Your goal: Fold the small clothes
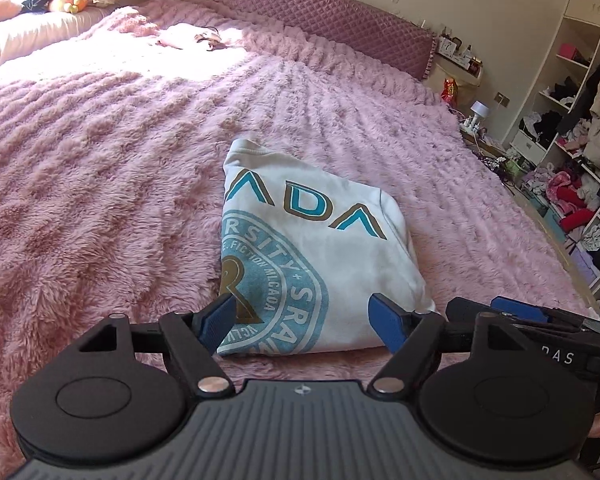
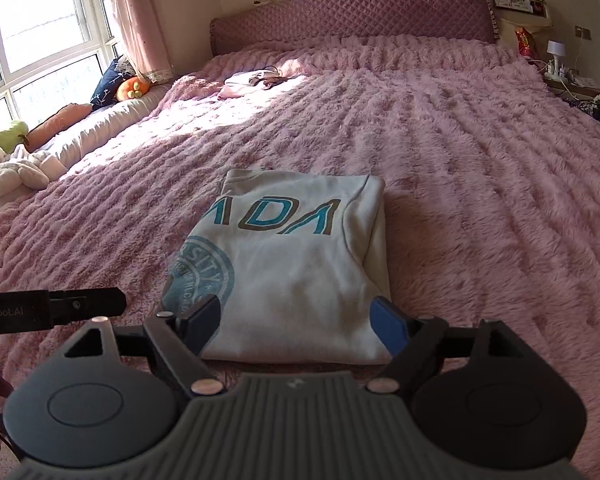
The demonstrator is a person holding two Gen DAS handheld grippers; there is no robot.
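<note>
A white shirt (image 1: 320, 248) with blue and brown lettering and a round blue print lies folded into a compact rectangle on the pink fluffy bedspread (image 1: 100, 184). It also shows in the right wrist view (image 2: 296, 264). My left gripper (image 1: 306, 322) is open, its blue fingers spread over the shirt's near edge, holding nothing. My right gripper (image 2: 300, 320) is open too, over the same near edge, empty. The right gripper's body shows at the right of the left wrist view (image 1: 540, 320). The left gripper's body shows at the left of the right wrist view (image 2: 52, 308).
A small pink garment (image 2: 252, 78) lies far up the bed near the quilted headboard (image 2: 352, 24). Pillows and soft toys (image 2: 132, 88) line the window side. Cluttered shelves with clothes (image 1: 572, 168) stand beyond the bed's right edge.
</note>
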